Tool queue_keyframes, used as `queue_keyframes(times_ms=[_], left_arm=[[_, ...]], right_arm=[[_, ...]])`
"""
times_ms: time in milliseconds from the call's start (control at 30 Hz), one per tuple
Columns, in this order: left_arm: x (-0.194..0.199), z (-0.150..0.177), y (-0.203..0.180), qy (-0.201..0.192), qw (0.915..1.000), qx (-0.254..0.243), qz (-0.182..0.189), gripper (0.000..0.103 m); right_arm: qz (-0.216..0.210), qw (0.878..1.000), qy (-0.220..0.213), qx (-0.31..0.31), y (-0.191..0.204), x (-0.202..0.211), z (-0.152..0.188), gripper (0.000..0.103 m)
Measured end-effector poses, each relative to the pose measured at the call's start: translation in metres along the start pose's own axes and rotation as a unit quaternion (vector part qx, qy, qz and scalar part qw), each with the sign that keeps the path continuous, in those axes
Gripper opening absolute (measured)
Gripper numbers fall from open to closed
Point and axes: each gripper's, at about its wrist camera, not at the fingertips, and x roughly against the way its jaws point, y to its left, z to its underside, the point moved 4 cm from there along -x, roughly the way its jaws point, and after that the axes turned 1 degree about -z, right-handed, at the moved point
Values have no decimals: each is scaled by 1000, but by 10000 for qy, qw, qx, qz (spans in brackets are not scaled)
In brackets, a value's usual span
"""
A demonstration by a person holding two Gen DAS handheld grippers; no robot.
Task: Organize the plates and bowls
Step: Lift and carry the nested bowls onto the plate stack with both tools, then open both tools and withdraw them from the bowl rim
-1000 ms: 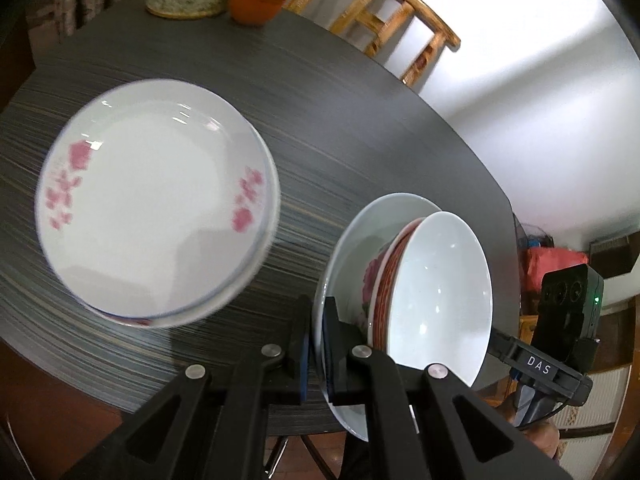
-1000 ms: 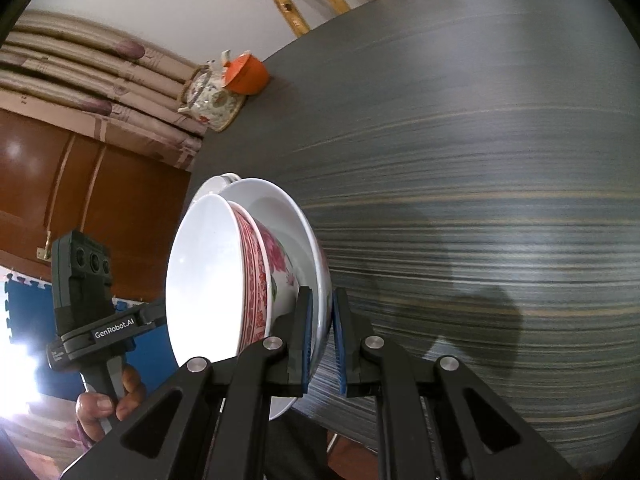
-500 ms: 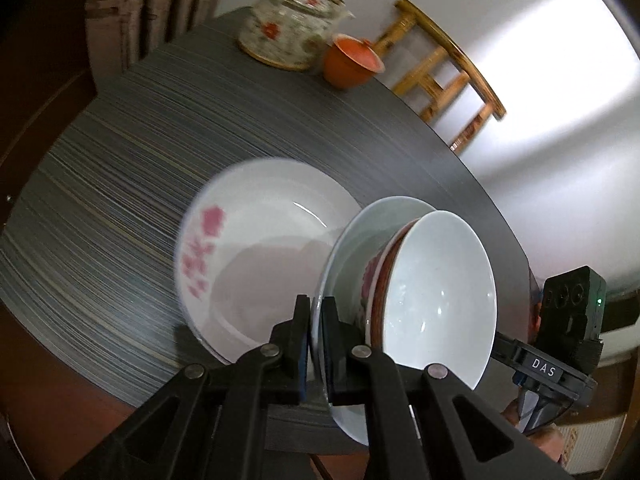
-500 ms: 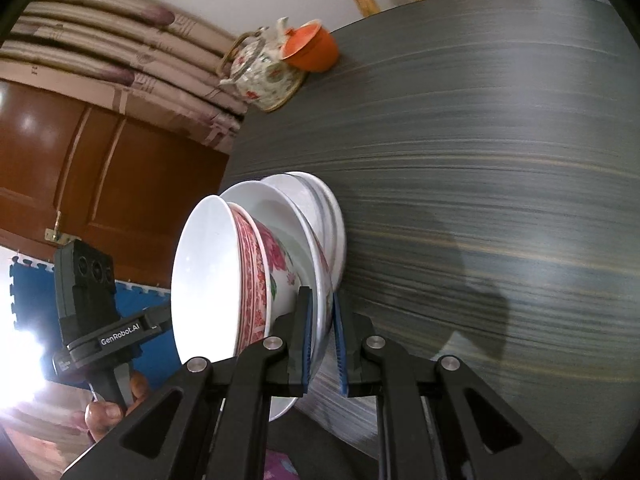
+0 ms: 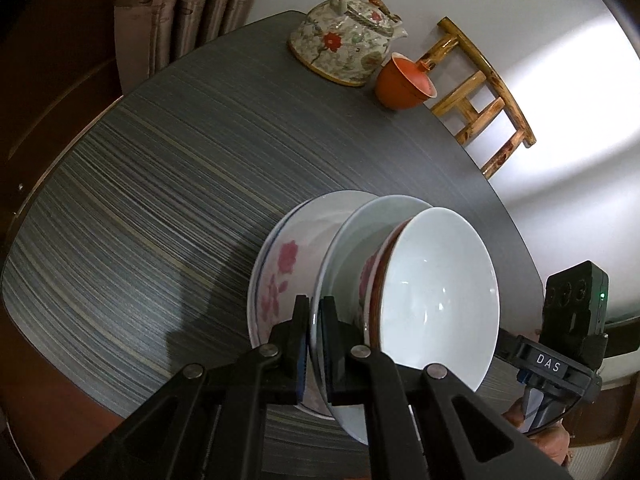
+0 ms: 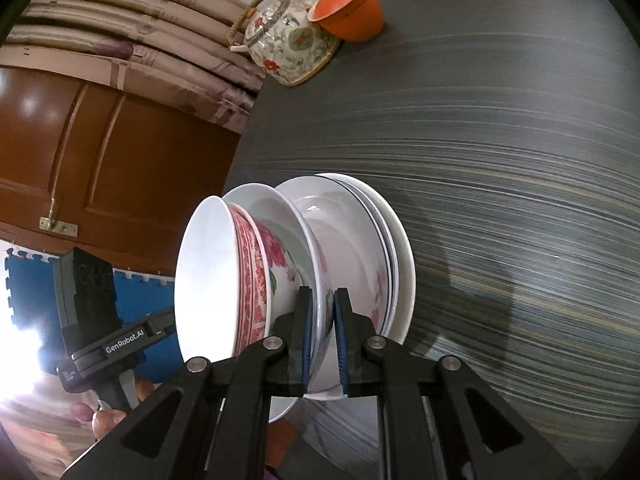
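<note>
Both grippers pinch opposite rims of one white plate (image 5: 352, 236) that carries two nested bowls, a red-patterned bowl (image 6: 250, 264) and a white bowl (image 5: 436, 292) on top. My left gripper (image 5: 316, 344) is shut on the plate's rim. My right gripper (image 6: 320, 340) is shut on the same plate (image 6: 280, 216). The carried plate hovers just above a stack of pink-flowered plates (image 5: 280, 268) lying on the dark table (image 5: 160, 184); the stack also shows in the right wrist view (image 6: 372, 248). Whether the plate touches the stack is unclear.
A floral teapot (image 5: 344, 44) and an orange lidded cup (image 5: 404, 84) stand at the table's far edge. A wooden chair (image 5: 480, 100) stands beyond the table. Curtains (image 6: 132, 48) and a brown door (image 6: 100, 160) lie on the left side.
Both grippers carried the plate with its bowls toward the flowered plate stack; the stack has gone from well left of the carried plate to directly under it.
</note>
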Motion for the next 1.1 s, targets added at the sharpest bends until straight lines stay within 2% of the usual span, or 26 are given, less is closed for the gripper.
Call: queue_keyframes(times_ms=[233,567,667,700,800,833,900,967,1033,1100], left_arm=[[-10,3,5,19,10000,-34,-33,4],[-10,5,5,-186,9997,-161,-16,5],[-9,7,4,-235,9994,-219,-131,10],[-7,8,4,-269,9990,-263,-247,16],[-2,10,3,-417,9976,-336,-440,20],[1,11,3,-464,9972,-348,-465,21],[8,14,3,-598,9952,-444,-627,32],[14,17,1,-732,9924,-581,-799,36],[20,22,-1,-866,9885,-736,-997,37],[26,29,-4,-994,9841,-898,-1167,43]], right_arm=[[17,10000,55,34,-5,-9,-2,13],[29,9998,-58,202,-6,-11,-1,13],[-17,9998,-84,170,-7,-11,-2,14],[-15,9997,-96,205,-6,-11,-2,14],[85,9994,-221,255,-7,-8,-1,19],[148,9991,-280,291,-7,-6,-1,24],[247,9986,-374,279,-9,-1,-1,27],[179,9984,-459,264,-9,5,1,30],[309,9967,-663,352,-7,13,3,45],[438,9935,-929,497,-3,24,9,47]])
